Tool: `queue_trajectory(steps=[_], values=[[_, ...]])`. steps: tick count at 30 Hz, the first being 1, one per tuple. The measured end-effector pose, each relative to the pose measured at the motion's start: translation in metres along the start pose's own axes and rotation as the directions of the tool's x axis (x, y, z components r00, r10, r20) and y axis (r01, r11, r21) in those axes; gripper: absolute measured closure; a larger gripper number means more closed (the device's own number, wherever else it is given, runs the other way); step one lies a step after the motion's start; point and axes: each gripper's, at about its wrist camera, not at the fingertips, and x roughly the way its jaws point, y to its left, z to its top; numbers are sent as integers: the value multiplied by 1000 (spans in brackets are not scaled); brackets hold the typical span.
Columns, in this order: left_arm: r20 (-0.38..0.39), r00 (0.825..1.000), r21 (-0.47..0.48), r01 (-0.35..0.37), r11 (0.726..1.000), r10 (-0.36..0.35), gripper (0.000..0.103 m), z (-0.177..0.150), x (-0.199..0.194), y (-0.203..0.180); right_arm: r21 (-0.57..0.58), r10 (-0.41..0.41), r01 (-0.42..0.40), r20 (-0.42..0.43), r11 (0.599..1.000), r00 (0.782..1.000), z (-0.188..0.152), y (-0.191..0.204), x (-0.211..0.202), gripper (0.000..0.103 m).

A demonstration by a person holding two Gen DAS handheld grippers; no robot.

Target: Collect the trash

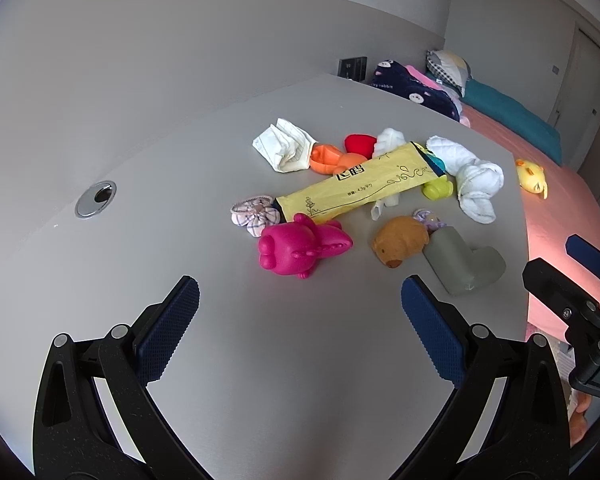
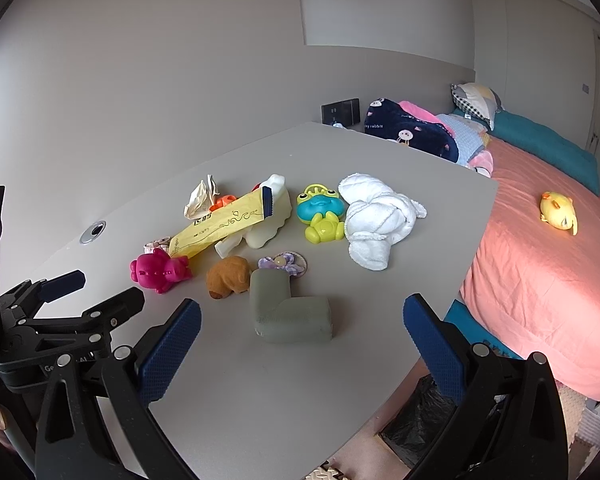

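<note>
Step in hand: you hold both grippers above the near edge of the grey tabletop [image 2: 260, 400], nothing picked yet; I judge you are choosing the first piece of trash.
Left gripper [image 1: 300, 300]: fingers wide apart, empty, aimed at the pile.
Right gripper [image 2: 302, 320]: fingers wide apart, empty, facing the grey L-shaped foam corner piece [image 2: 290, 312].
Trash: the long yellow printed plastic wrapper [image 1: 360, 186] lies across the pile's middle, at twelve o'clock from your left fingers; the crumpled white lined paper [image 1: 284, 150] sits at eleven o'clock, touching the orange plastic toy [image 1: 332, 160].
How to do it well: come down on the wrapper's free near end, beside the magenta rubber chick toy [image 1: 300, 248], and close across its width so that it does not slide out.
In the way: the chick touches that end; the brown plush bear [image 1: 400, 246] and the rolled white towel [image 1: 472, 176] crowd the three o'clock side.
Bin: a black-lined container [image 2: 420, 420] shows below the tabletop's edge at five o'clock in the right wrist view, probably where the trash goes.
</note>
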Motion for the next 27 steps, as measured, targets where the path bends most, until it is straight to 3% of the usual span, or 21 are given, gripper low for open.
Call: queue_trajectory(steps=[20, 27], values=[[-6, 1000, -11, -8, 1000, 8, 5, 0, 2, 3, -15, 15, -15, -6, 1000, 1000, -1, 3, 0, 2], [-2, 1000, -7, -11, 1000, 11, 5, 0, 1, 2, 20, 54, -53, -26, 998, 998, -1, -1, 1, 2]])
